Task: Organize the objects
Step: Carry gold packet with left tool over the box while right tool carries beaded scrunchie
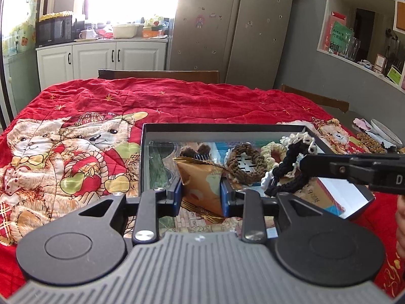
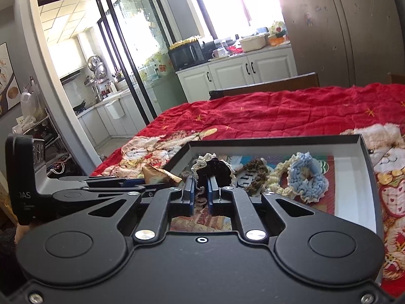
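Red bear-print quilt (image 1: 177, 98) beneath a shallow open box (image 1: 222, 128). Left gripper (image 1: 201, 193) pinching an orange snack packet (image 1: 202, 185) over the box's near edge. Right of it, right gripper (image 2: 201, 192) clamped on a black crochet scrunchie (image 2: 215, 168), brown (image 2: 257, 174) and blue scrunchies (image 2: 307, 179) lying just beyond inside.

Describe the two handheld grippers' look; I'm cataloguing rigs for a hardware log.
Both share one design. The left gripper has a ribbed grey body, black round-lobed linkage arms, silver pivot screws and blue-padded fingers. The right gripper looks alike but all black, with partly legible white lettering. No cables show.
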